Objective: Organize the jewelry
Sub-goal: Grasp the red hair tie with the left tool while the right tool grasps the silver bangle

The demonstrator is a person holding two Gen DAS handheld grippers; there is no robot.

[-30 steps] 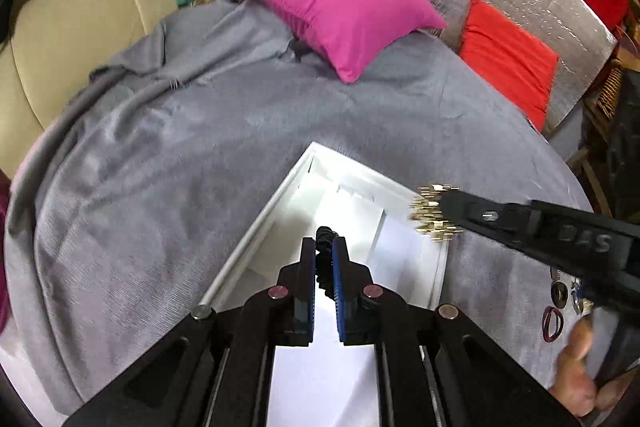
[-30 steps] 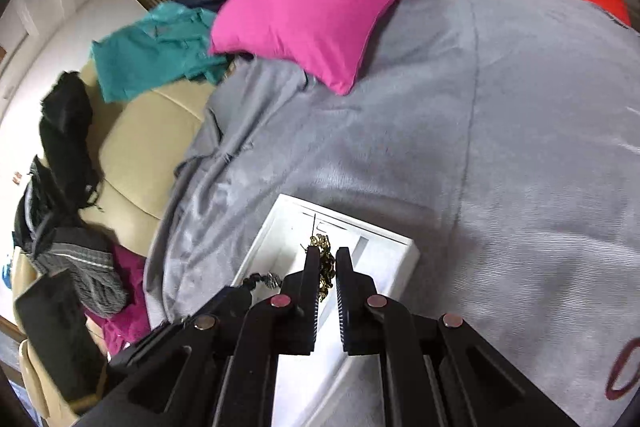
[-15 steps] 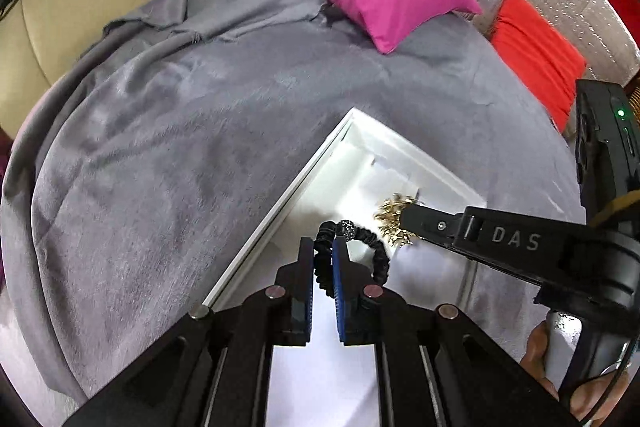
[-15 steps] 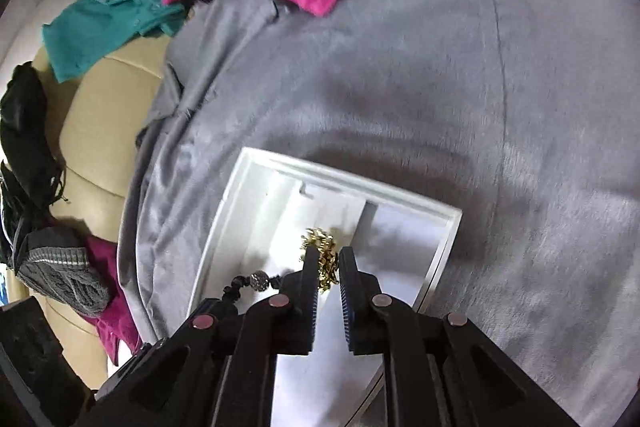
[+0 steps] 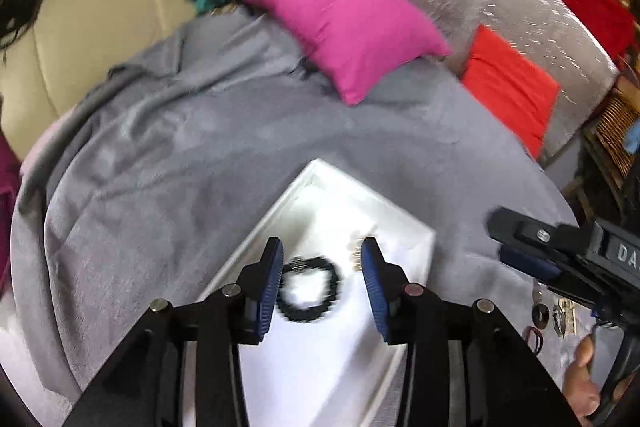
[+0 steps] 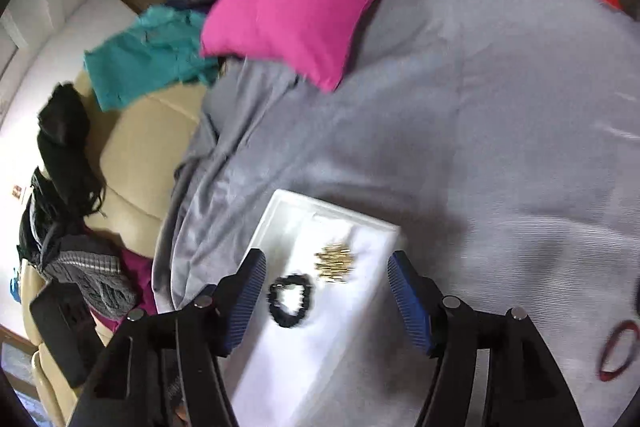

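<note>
Black beads of a bracelet lie loose in the white tray, with a gold cluster just beside them. Both the left gripper and the right gripper hang above with fingers wide apart, holding nothing. Grey blanket lies under the tray; a red band lies to the right. Farther off rests a pink pillow.

Bracelet and earrings side by side in tray.
</note>
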